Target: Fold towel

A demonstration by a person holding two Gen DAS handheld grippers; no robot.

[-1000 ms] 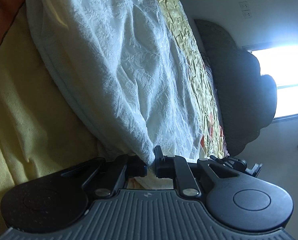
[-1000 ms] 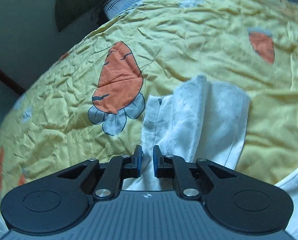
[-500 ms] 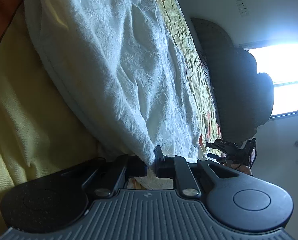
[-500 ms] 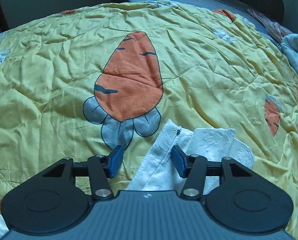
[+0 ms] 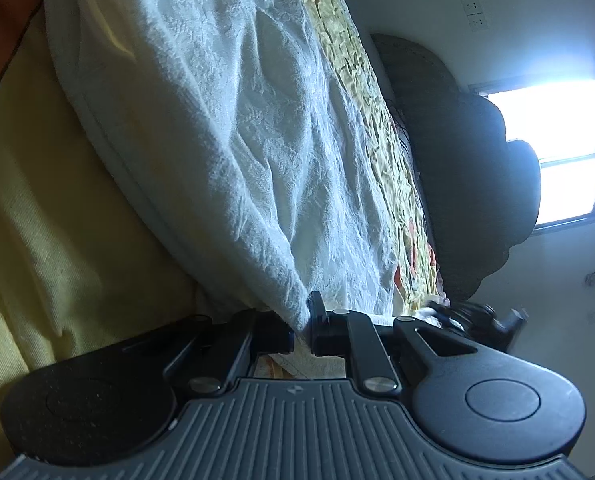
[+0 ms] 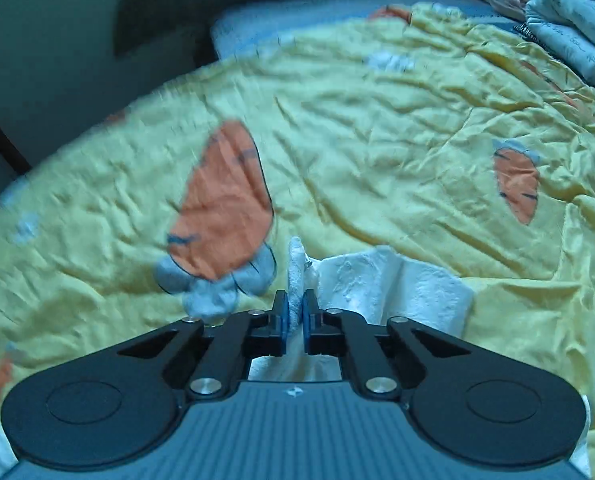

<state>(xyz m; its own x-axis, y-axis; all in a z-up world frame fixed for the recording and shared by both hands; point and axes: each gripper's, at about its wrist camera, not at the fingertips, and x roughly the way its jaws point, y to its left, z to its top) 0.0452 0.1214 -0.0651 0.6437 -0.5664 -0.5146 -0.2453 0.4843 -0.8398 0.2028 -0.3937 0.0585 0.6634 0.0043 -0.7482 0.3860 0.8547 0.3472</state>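
The white, embossed terry towel [image 6: 381, 284] lies on the crumpled yellow bedspread printed with orange carrots [image 6: 377, 128], part of it draped and stretched rather than flat; the left gripper [image 5: 302, 326] is clenched on one bunched corner, from which the cloth fans away in a taut sheet over the bed; the right gripper [image 6: 295, 314] has just been closing, and its blue pads [image 6: 283, 316] now pinch a small upstanding tuft of another corner, the towel plainly between them. By my reading the fold is only at its start: both corners are secured, but no clean crease or squared stack shows; the visible part near the right gripper looks loosely doubled and rumpled; what remains is to carry the corners across, lay them matched, and smooth the layers.
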